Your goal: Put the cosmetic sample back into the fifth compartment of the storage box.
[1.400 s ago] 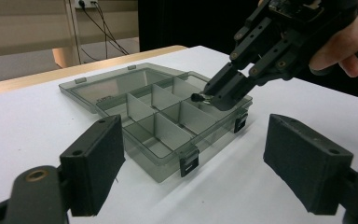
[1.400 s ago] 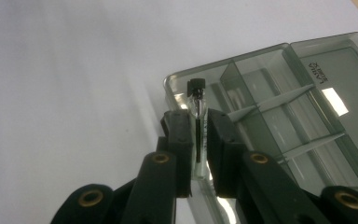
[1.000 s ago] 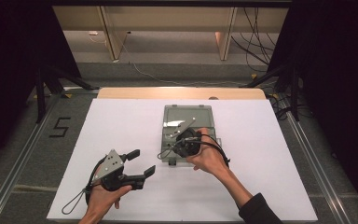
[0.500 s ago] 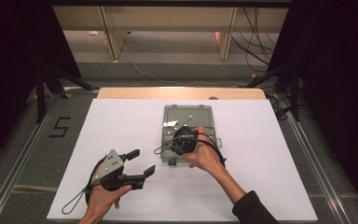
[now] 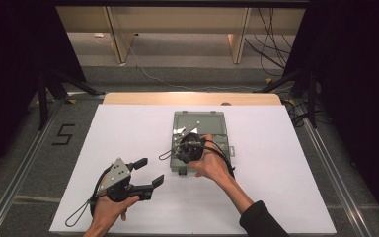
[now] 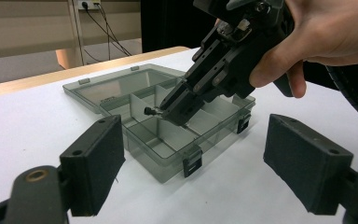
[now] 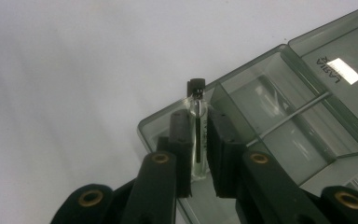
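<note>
While we hold the vial (image 7: 199, 125) over the box (image 5: 217, 120), these are the risks we see.

Right gripper: our right gripper (image 5: 183, 149) has its jaws clamped on the vial, pads pressing its glass sides, black cap sticking out past the tips.

Vial: it sits between those jaws, above the box's near compartments, cap end (image 6: 148, 111) pointing across a divider; it does not look to be resting on the box floor yet.

Left gripper: our left gripper (image 5: 147, 171) hangs with jaws wide apart and nothing between them, well to the near left of the box, above the table (image 5: 286, 163).

Box: it lies with its lid (image 6: 103, 88) folded flat on the far side, latches (image 6: 191, 164) on the near wall.

Risk, slip: the vial is smooth, thin glass, so we judge that a loose squeeze could let it slide out and drop before it is over the right compartment.

Risk, divider: if we lower with the cap across a divider (image 6: 139, 102), the vial may hang on it and tip into the neighbouring compartment or over the box wall.

Risk, box shift: nothing steadies the box, so a jaw pushing on its wall could slide it across the table.

Risk, release: opening too high over the box may let the vial bounce or roll.
</note>
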{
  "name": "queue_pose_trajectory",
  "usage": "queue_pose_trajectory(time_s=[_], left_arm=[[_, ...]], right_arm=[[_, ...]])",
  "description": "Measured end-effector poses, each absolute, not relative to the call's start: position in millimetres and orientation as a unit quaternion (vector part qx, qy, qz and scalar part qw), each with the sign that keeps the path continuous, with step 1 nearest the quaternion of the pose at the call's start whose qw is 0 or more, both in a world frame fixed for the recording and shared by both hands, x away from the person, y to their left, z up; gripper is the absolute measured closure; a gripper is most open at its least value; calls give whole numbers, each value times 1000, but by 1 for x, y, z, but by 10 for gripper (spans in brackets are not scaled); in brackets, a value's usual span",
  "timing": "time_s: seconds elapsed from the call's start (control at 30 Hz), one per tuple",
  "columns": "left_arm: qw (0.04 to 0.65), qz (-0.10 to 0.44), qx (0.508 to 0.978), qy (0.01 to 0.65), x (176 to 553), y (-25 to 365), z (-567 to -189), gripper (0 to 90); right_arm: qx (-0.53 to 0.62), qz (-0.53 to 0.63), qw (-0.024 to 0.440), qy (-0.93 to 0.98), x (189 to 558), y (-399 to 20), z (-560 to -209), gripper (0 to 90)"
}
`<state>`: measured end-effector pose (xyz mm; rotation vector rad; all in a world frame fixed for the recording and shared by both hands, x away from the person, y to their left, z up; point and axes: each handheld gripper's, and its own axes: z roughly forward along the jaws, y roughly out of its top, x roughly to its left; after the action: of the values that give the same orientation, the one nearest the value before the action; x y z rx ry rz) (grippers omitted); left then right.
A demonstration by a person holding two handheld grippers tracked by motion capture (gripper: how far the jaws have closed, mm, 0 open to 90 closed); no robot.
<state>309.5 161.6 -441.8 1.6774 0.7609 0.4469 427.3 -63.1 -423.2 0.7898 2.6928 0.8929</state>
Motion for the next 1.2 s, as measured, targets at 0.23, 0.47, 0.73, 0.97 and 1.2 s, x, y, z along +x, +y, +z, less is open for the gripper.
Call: queue_pose_trajectory(time_s=[0.23, 0.47, 0.73, 0.97, 1.2], left_arm=[[585, 192, 718, 325, 310, 162, -442, 194], [585, 192, 717, 326, 310, 162, -442, 194], [585, 191, 718, 325, 310, 162, -442, 194], [588, 187, 716, 327, 311, 161, -443, 194], [586, 187, 716, 330, 312, 162, -444, 193]], right_arm=[[272, 298, 94, 910, 428, -60, -427, 810], [277, 287, 86, 913, 429, -59, -434, 797], [270, 311, 99, 906, 429, -64, -428, 706], [254, 341, 114, 898, 424, -84, -415, 507], [217, 373, 128, 893, 412, -99, -405, 424]])
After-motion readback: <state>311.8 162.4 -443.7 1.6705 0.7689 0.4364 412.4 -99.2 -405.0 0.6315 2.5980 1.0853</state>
